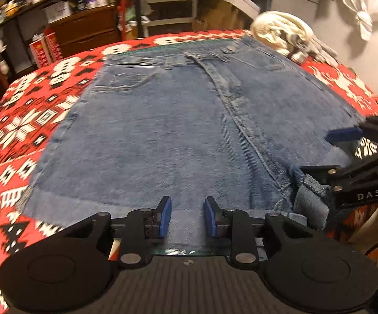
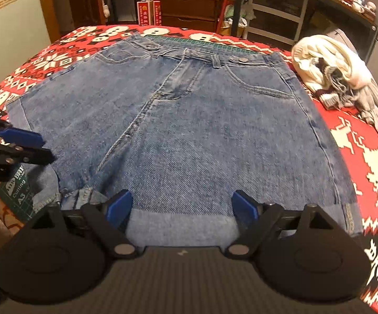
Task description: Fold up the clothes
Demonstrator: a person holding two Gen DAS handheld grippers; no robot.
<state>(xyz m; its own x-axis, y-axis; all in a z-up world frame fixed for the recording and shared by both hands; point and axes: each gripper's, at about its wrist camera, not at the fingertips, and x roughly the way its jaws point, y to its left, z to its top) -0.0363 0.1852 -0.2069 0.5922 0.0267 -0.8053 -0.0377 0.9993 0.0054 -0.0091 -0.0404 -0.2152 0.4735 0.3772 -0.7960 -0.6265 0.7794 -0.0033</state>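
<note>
Left wrist view: I see my left gripper with its blue pads moderately apart, nothing between them, low over the near hem of the denim shorts.
Shorts: spread flat, front up, on the red patterned blanket, waistband at the far edge, cuffs turned up nearest me.
Only in the left view: lettering "DAS" on the body of my right gripper, which comes in from the right edge beside a bunched cuff.
Right wrist view: my right gripper has its pads spread wide, released, straddling the turned-up cuff of the right leg.
Only in the right view: a corner of a green cutting mat under the shorts at lower left, printed "Cutting" and "A3"; my left gripper reaches in above it.
Far right: a heap of cream and grey clothes lies on the blanket just beside the shorts.
Red boxes: printing too small for me to read.
</note>
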